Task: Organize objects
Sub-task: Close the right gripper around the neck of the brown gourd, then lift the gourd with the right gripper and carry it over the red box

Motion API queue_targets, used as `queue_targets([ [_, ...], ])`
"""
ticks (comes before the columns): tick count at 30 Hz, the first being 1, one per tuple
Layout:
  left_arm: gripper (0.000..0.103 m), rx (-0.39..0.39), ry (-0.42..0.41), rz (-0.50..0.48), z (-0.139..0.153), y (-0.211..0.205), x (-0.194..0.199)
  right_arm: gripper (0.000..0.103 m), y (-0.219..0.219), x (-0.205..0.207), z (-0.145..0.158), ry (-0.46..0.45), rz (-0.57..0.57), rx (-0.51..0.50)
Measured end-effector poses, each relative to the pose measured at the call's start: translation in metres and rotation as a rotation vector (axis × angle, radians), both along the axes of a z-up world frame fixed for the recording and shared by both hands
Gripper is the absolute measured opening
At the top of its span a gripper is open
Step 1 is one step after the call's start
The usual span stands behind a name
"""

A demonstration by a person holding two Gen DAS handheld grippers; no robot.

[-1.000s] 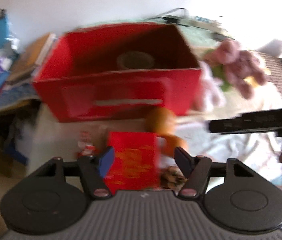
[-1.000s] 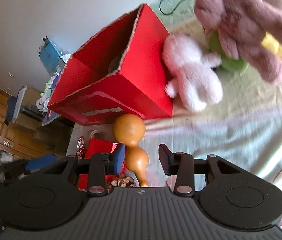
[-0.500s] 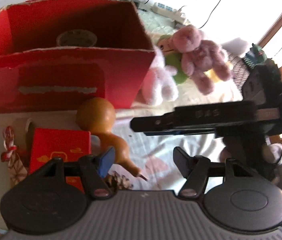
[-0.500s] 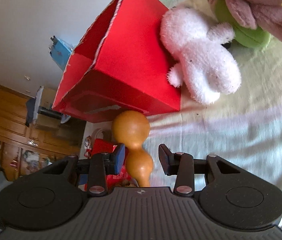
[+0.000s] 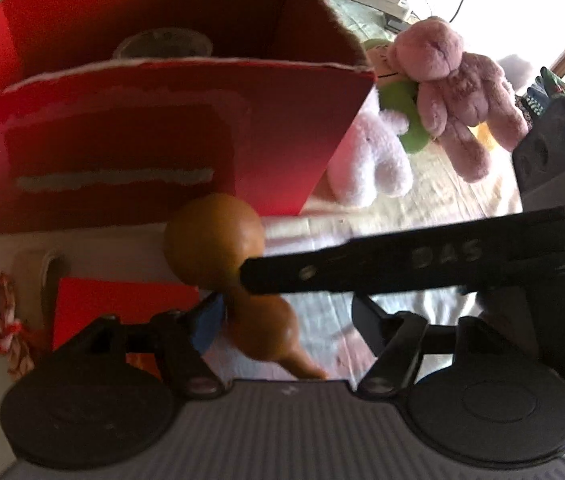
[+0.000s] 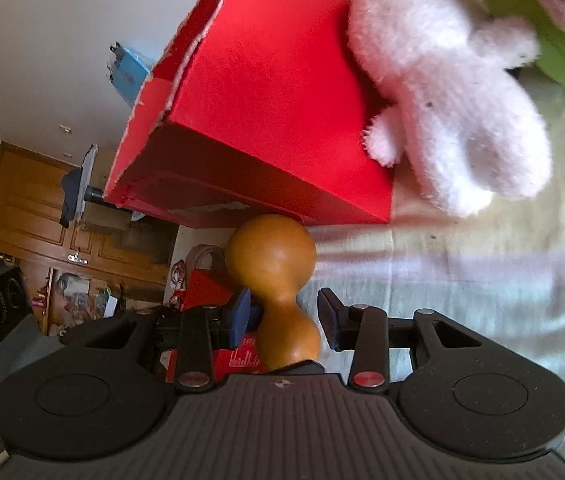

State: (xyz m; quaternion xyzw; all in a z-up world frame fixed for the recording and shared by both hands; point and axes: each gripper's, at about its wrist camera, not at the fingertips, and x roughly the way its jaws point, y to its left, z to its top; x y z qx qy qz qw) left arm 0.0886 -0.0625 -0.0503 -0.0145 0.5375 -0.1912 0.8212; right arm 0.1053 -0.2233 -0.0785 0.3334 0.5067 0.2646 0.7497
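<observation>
From the left wrist view, the left gripper (image 5: 286,320) has its jaws spread wide, with the narrow lower bulb of the gourd (image 5: 242,280) lying between them nearer the blue-padded finger; nothing is pinched. The gourd lies on the pale cloth (image 5: 422,208) just in front of the red box (image 5: 170,136), its round bulb almost at the box's front wall. The box's top is open, its torn white cardboard edge running along the near rim, and a round lid-like thing (image 5: 162,42) sits inside. A small red packet (image 5: 122,312) lies left of the gourd, with a red-and-white cord (image 5: 6,328) at the far left. The right gripper's finger (image 5: 402,264) crosses the view from the right, its tip over the gourd; raised letters on it read roughly "DAS". Right of the box, a white plush (image 5: 374,160) leans at the box corner, a pink bear (image 5: 454,84) beyond it. Open cloth lies to the right of the gourd.

From the right wrist view, the right gripper (image 6: 286,318) is parted around the gourd's (image 6: 278,284) waist, with a gap on the right side; contact on the blue-pad side is unclear. The red box's (image 6: 266,112) corner stands just beyond the gourd, the white plush (image 6: 454,108) against its side wall. Bare cloth (image 6: 482,280) stretches to the right. Print on the red packet (image 6: 238,360) is too small to read.
</observation>
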Motion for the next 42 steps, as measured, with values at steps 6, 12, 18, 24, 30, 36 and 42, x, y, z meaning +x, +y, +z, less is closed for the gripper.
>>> queue_targets([
  [6, 0.086, 0.012, -0.017, -0.030, -0.002, -0.007, 0.001, 0.048, 0.005, 0.006, -0.009, 0.020, 0.030, 0.019],
  [12, 0.088, -0.024, 0.004, -0.051, -0.002, -0.008, 0.000, 0.044, -0.007, 0.003, -0.014, 0.063, 0.043, 0.059],
  [18, 0.087, -0.077, 0.021, -0.128, 0.003, -0.017, -0.004, 0.037, -0.030, -0.012, -0.010, 0.082, 0.018, 0.077],
  [24, 0.082, -0.051, 0.042, -0.191, -0.006, -0.043, -0.010, 0.037, -0.050, -0.028, -0.005, 0.061, -0.006, 0.003],
  [30, 0.075, -0.011, 0.069, -0.171, -0.015, -0.043, -0.003, 0.035, -0.048, -0.035, -0.009, 0.025, -0.015, -0.047],
  [36, 0.073, 0.008, 0.062, -0.175, -0.014, -0.057, 0.002, 0.032, -0.060, -0.033, -0.015, 0.034, -0.042, -0.029],
  [42, 0.073, -0.005, 0.006, -0.221, 0.009, -0.071, -0.007, 0.031, -0.079, -0.046, 0.003, -0.007, -0.081, -0.042],
])
